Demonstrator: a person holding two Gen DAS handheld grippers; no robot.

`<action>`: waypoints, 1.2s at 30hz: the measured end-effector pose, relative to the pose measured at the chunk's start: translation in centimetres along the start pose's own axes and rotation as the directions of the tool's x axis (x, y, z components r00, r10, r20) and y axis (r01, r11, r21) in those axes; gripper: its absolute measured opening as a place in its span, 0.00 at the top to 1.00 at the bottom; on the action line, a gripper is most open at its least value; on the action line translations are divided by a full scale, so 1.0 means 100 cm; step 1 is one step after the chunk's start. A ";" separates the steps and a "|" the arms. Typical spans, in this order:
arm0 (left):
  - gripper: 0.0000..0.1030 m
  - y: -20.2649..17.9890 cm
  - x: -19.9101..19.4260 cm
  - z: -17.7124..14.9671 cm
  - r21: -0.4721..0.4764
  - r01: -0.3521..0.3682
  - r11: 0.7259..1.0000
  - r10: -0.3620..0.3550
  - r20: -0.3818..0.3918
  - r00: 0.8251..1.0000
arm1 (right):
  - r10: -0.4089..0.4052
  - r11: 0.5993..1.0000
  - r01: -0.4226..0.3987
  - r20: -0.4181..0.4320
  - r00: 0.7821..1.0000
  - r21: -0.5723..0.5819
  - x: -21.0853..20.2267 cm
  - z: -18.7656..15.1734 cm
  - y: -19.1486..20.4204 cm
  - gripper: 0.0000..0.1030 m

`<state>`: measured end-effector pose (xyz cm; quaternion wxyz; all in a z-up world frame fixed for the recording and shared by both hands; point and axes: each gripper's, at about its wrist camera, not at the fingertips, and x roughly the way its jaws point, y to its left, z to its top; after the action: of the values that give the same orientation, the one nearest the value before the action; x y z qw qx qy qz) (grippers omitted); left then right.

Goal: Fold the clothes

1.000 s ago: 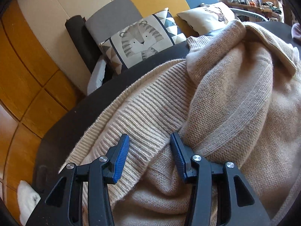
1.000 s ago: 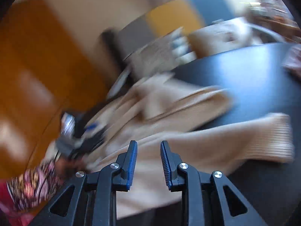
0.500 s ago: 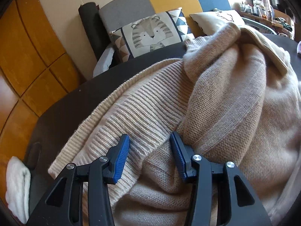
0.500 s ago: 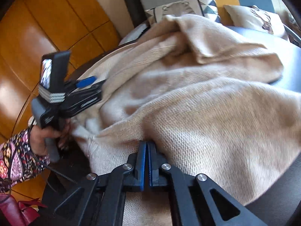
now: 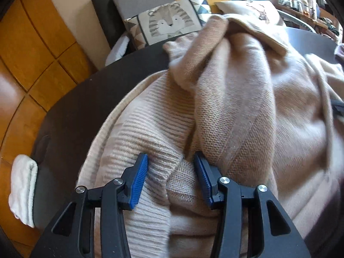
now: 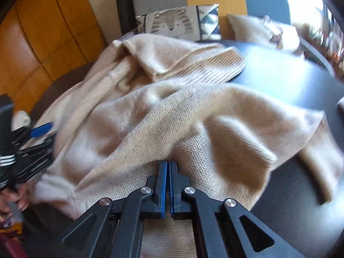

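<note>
The right hand-held gripper (image 6: 167, 169) pinches the sweater (image 6: 163, 111) edge tight. The left hand-held gripper (image 5: 171, 178) squeezes a thick bunch beside it.

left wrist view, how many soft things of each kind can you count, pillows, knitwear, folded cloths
Printed pillows on the sofa: 2, a tiger-print pillow and a pale cream pillow
Beige knitted sweater on the dark table: 1
White folded cloth at the table's edge: 1
Total: 4
</note>
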<state>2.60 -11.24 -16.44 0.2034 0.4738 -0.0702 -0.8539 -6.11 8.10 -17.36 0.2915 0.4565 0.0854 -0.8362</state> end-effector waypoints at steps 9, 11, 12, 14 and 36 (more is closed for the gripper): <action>0.53 -0.019 -0.038 -0.002 0.021 0.193 0.981 -0.193 0.030 0.981 | -0.188 0.980 0.185 0.041 0.981 0.080 0.003 0.036 -0.042 0.92; 0.53 -0.007 -0.048 0.007 -0.007 0.203 0.979 -0.201 0.090 0.975 | -0.184 0.971 0.172 0.064 0.981 0.164 -0.013 0.037 -0.051 0.84; 0.53 0.002 -0.049 0.013 -0.032 0.196 0.980 -0.191 0.113 0.975 | -0.154 0.975 0.133 0.110 0.982 0.177 -0.025 0.040 -0.052 0.82; 0.50 0.020 -0.045 0.028 -0.091 0.180 0.979 -0.167 0.134 0.977 | -0.100 0.985 0.076 0.156 0.983 0.154 -0.034 0.043 -0.040 0.80; 0.84 0.007 0.055 0.102 -0.103 0.203 0.974 -0.198 0.054 0.979 | -0.122 0.988 0.136 0.172 0.977 -0.069 0.018 0.028 0.038 0.78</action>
<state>-8.37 -14.92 -15.01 0.1397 0.4483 0.0198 -0.8827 -6.71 3.11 -16.73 0.2607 0.3660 0.1235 -0.8848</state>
